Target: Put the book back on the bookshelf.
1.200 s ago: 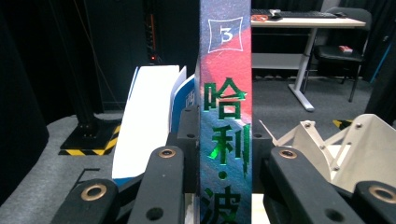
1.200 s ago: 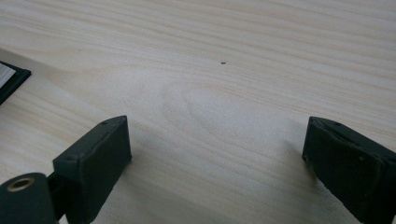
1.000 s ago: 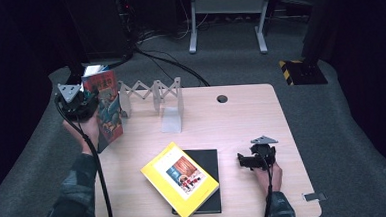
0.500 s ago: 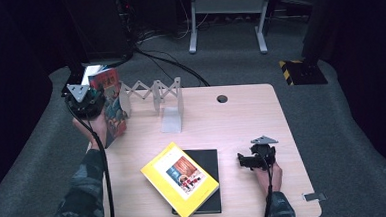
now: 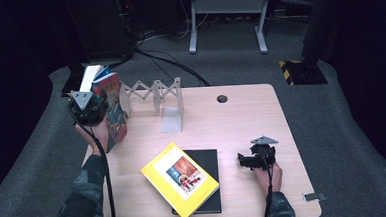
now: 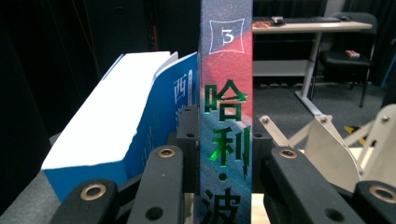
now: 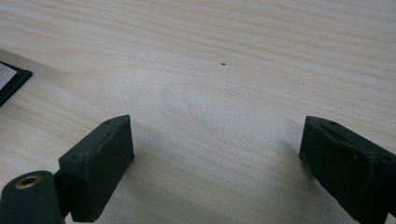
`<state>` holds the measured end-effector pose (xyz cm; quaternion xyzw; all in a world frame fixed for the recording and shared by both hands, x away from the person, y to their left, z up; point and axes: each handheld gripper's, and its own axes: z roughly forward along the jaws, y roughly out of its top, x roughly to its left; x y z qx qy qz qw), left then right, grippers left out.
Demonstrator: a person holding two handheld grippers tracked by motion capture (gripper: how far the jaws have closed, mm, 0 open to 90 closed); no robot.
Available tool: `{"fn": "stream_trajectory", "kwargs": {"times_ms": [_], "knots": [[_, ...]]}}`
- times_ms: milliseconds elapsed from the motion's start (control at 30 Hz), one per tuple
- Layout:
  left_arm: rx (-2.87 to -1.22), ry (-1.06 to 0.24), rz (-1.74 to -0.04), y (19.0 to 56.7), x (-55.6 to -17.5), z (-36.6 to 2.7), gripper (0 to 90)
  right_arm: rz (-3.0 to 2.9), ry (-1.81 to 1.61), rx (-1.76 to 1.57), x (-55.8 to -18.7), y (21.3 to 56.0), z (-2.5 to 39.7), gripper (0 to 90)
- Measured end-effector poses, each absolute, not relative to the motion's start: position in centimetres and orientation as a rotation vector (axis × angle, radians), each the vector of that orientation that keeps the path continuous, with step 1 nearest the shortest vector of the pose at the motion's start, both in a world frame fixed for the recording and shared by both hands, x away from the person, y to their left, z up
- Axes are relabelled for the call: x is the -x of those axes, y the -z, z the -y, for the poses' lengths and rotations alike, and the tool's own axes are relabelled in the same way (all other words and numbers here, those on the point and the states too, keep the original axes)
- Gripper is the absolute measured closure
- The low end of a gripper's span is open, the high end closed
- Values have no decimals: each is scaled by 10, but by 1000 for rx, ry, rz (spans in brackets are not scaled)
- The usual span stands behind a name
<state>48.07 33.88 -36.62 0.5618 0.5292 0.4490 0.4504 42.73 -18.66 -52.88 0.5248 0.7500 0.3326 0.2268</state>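
My left gripper (image 5: 92,107) is shut on the spine of a dark red and blue book (image 5: 114,112), held upright at the table's far left corner. In the left gripper view the spine (image 6: 227,93), with a "3" and green characters, stands clamped in my left gripper (image 6: 225,154). A blue book (image 6: 159,116) with white pages leans just to its left, and its top (image 5: 95,75) sticks up behind my hand. My right gripper (image 5: 250,160) rests low over the table's right side, open; in its own view my right gripper (image 7: 219,158) has bare wood between the jaws.
A white folding rack (image 5: 152,94) stands at the table's back edge (image 5: 240,88), just right of the held book. A yellow book (image 5: 180,180) lies askew on a black book (image 5: 208,160) at the front centre. A cable hole (image 5: 222,98) is near the back.
My left gripper has carried the upright book a little to the right, closer to the rack's left end. The right gripper has stayed still.
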Motion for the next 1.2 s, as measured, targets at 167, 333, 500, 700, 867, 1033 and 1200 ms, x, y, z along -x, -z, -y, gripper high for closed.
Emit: {"fn": "stream_trajectory", "kwargs": {"times_ms": [167, 333, 500, 700, 867, 1033, 1200], "knots": [[-1438, -1058, -1322, 361, -472, -341, 738, -2067, -917, -1445, -427, 529, 187, 93], [-1468, -1027, -1321, 359, -465, -343, 736, -2065, -917, -1445, -427, 529, 187, 95], [-1502, -1003, -1313, 358, -452, -344, 733, -2065, -917, -1445, -427, 529, 187, 96], [-1520, -985, -1305, 361, -436, -347, 732, -2065, -916, -1443, -427, 529, 187, 97], [-1547, -971, -1304, 367, -417, -351, 732, -2060, -922, -1449, -427, 529, 186, 99], [-1546, -955, -1315, 373, -405, -354, 731, -2060, -922, -1449, -427, 529, 186, 99], [-1568, -958, -1328, 378, -394, -358, 731, -2058, -921, -1448, -427, 529, 186, 99]]}}
